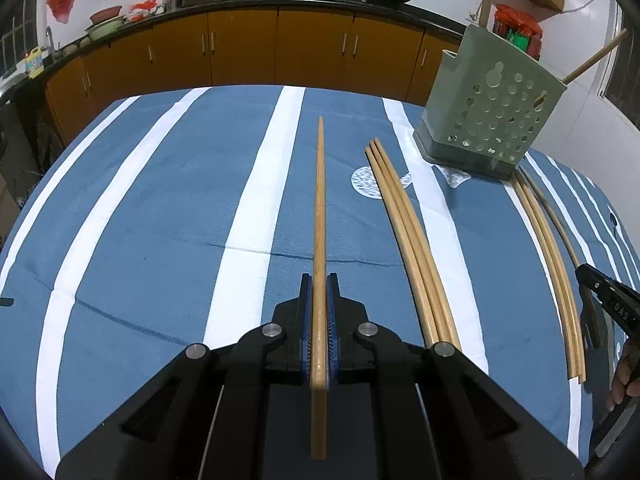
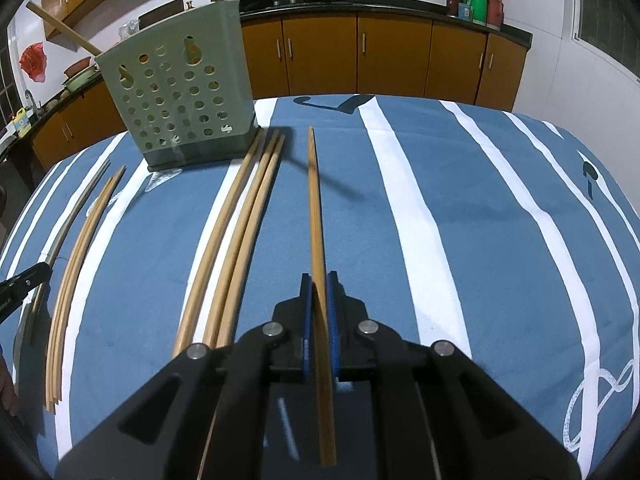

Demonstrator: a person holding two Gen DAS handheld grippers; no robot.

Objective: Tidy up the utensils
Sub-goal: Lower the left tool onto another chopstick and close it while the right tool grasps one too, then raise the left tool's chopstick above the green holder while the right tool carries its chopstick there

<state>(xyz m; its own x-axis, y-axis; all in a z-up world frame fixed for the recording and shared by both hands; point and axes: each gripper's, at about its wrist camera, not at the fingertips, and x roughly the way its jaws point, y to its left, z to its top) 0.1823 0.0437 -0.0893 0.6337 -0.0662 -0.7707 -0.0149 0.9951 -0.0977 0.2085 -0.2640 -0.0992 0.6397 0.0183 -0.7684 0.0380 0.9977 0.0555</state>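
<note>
In the left wrist view my left gripper (image 1: 320, 280) is shut on a wooden chopstick (image 1: 320, 200) that points straight ahead over the striped cloth. To its right lie three chopsticks (image 1: 404, 240) side by side. Further right lies another bundle (image 1: 548, 248), below the green perforated holder (image 1: 492, 112). In the right wrist view my right gripper (image 2: 319, 280) is shut on its own chopstick (image 2: 315, 208). Three loose chopsticks (image 2: 240, 232) lie just left of it, reaching toward the holder (image 2: 176, 96). A thin bundle (image 2: 76, 264) lies at the far left.
A blue cloth with white stripes (image 1: 160, 220) covers the table. One stick (image 2: 60, 28) leans out of the holder's top. The other gripper's black tip shows at each view's edge (image 1: 600, 292) (image 2: 28, 280). Orange cabinets (image 2: 392, 56) and a counter with woks stand behind.
</note>
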